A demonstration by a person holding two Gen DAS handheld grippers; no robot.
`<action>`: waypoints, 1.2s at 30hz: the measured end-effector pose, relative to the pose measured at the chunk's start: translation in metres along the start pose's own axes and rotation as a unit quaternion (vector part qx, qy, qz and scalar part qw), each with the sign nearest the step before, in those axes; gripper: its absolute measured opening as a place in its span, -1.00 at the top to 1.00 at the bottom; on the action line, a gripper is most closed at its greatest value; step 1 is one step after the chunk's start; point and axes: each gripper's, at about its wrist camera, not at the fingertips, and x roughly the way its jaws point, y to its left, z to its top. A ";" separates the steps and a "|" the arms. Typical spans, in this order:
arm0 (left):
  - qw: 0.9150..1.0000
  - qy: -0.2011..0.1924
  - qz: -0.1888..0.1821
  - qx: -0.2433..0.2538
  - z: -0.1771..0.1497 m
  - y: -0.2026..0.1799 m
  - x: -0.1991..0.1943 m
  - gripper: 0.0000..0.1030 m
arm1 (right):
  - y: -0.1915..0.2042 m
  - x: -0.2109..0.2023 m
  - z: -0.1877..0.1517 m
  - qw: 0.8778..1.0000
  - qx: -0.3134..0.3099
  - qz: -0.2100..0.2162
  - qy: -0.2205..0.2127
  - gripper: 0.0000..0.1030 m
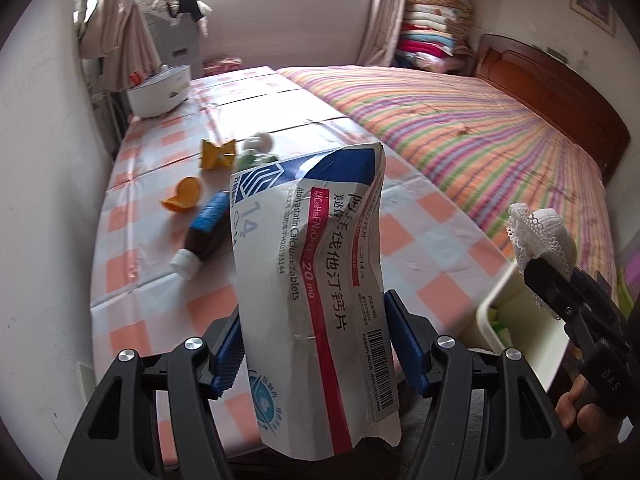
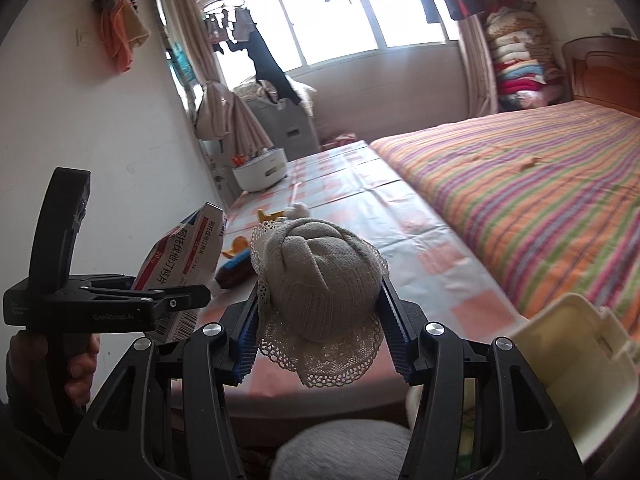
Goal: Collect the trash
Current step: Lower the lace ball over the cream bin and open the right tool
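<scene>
A crumpled white, blue and red medicine box (image 1: 316,260) stands upright between the blue pads of my left gripper (image 1: 316,350), which is shut on it. In the right wrist view, my right gripper (image 2: 320,308) is shut on a rolled grey sock with a lace cuff (image 2: 320,280). Each gripper shows in the other's view: the right gripper (image 1: 540,280) with the sock (image 1: 540,236) at the right, the left gripper (image 2: 188,296) with the box (image 2: 184,256) at the left. A cream bin (image 1: 520,320) (image 2: 572,352) sits at the table's near right corner, just under the right gripper.
On the checked tablecloth (image 1: 360,240) lie a brown bottle with a white cap (image 1: 204,236), an orange peel (image 1: 184,196), a yellow wrapper (image 1: 218,154) and a white ball (image 1: 260,142). A white appliance (image 1: 160,90) stands at the far left. A striped bed (image 1: 480,140) borders the table's right side.
</scene>
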 end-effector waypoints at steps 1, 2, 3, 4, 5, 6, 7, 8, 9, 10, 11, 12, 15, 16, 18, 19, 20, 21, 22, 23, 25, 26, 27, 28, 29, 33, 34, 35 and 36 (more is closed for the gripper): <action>1.000 0.000 -0.006 0.008 0.000 -0.009 0.000 -0.21 | -0.006 -0.006 -0.002 1.000 0.003 -0.009 -0.002 -0.02; 1.000 0.001 -0.010 0.012 -0.001 -0.015 0.001 -0.21 | -0.010 -0.009 -0.003 1.000 0.004 -0.014 -0.002 -0.02; 1.000 0.002 -0.015 0.017 -0.001 -0.023 0.002 -0.21 | -0.018 -0.015 -0.006 1.000 0.008 -0.025 -0.003 -0.02; 1.000 0.004 -0.019 0.021 0.000 -0.028 0.002 -0.21 | -0.025 -0.019 -0.009 0.999 0.012 -0.032 -0.004 -0.02; 0.999 0.005 -0.023 0.026 0.000 -0.034 0.003 -0.21 | -0.031 -0.023 -0.011 0.999 0.017 -0.039 -0.004 -0.02; 0.999 0.006 -0.026 0.028 0.000 -0.039 0.004 -0.21 | -0.036 -0.025 -0.013 0.999 0.020 -0.045 -0.004 -0.02; 0.999 0.007 -0.030 0.032 0.001 -0.045 0.005 -0.21 | -0.042 -0.028 -0.015 0.998 0.024 -0.052 -0.003 -0.02; 0.999 0.010 -0.034 0.037 0.002 -0.051 0.007 -0.21 | -0.047 -0.030 -0.017 0.998 0.028 -0.059 -0.004 -0.02; 0.998 0.011 -0.036 0.041 0.002 -0.056 0.008 -0.21 | -0.052 -0.033 -0.019 0.997 0.032 -0.064 -0.004 -0.02; 0.998 0.012 -0.038 0.043 0.003 -0.061 0.009 -0.21 | -0.055 -0.034 -0.020 0.997 0.035 -0.067 -0.004 -0.02; 0.998 0.012 -0.040 0.046 0.003 -0.065 0.009 -0.21 | -0.061 -0.036 -0.021 0.997 0.038 -0.071 -0.004 -0.02; 0.998 0.015 -0.042 0.051 0.004 -0.071 0.011 -0.21 | -0.067 -0.039 -0.022 0.996 0.041 -0.077 -0.005 -0.02; 0.997 0.018 -0.045 0.060 0.007 -0.085 0.015 -0.21 | -0.076 -0.046 -0.022 0.995 0.045 -0.085 -0.008 -0.03; 0.997 0.020 -0.047 0.063 0.008 -0.089 0.016 -0.21 | -0.080 -0.049 -0.022 0.995 0.047 -0.087 -0.010 -0.03; 0.996 0.023 -0.050 0.067 0.009 -0.099 0.019 -0.21 | -0.084 -0.052 -0.022 0.995 0.048 -0.089 -0.011 -0.03; 0.996 0.024 -0.051 0.069 0.010 -0.102 0.021 -0.21 | -0.087 -0.055 -0.022 0.995 0.047 -0.091 -0.013 -0.03; 0.996 0.026 -0.052 0.071 0.010 -0.107 0.023 -0.21 | -0.089 -0.056 -0.022 0.995 0.046 -0.092 -0.013 -0.03; 0.996 0.027 -0.054 0.072 0.011 -0.111 0.024 -0.21 | -0.090 -0.058 -0.022 0.995 0.045 -0.093 -0.014 -0.03; 0.995 0.030 -0.055 0.075 0.011 -0.116 0.027 -0.21 | -0.094 -0.060 -0.023 0.994 0.044 -0.095 -0.015 -0.03; 0.995 0.032 -0.056 0.077 0.012 -0.121 0.028 -0.21 | -0.097 -0.061 -0.024 0.994 0.043 -0.097 -0.016 -0.03; 0.994 0.035 -0.059 0.081 0.012 -0.129 0.031 -0.21 | -0.101 -0.068 -0.026 0.994 0.041 -0.103 -0.020 -0.03; 0.994 0.037 -0.060 0.084 0.012 -0.133 0.033 -0.21 | -0.103 -0.070 -0.027 0.993 0.039 -0.106 -0.023 -0.03; 0.994 0.039 -0.061 0.087 0.012 -0.137 0.034 -0.21 | -0.105 -0.072 -0.027 0.993 0.037 -0.111 -0.025 -0.03; 0.993 0.040 -0.062 0.091 0.013 -0.143 0.036 -0.21 | -0.106 -0.075 -0.029 0.992 0.034 -0.116 -0.027 -0.03; 0.993 0.041 -0.063 0.093 0.013 -0.146 0.037 -0.21 | -0.107 -0.077 -0.030 0.992 0.031 -0.121 -0.029 -0.03; 0.991 0.048 -0.069 0.103 0.014 -0.161 0.042 -0.21 | -0.111 -0.083 -0.034 0.990 0.021 -0.135 -0.034 -0.03; 0.991 0.050 -0.069 0.105 0.014 -0.164 0.044 -0.21 | -0.110 -0.082 -0.036 0.990 0.017 -0.138 -0.033 -0.03; 0.990 0.053 -0.070 0.108 0.014 -0.167 0.045 -0.21 | -0.110 -0.082 -0.037 0.990 0.016 -0.140 -0.033 -0.03; 0.990 0.055 -0.072 0.110 0.014 -0.170 0.047 -0.21 | -0.112 -0.082 -0.038 0.989 0.015 -0.141 -0.032 -0.03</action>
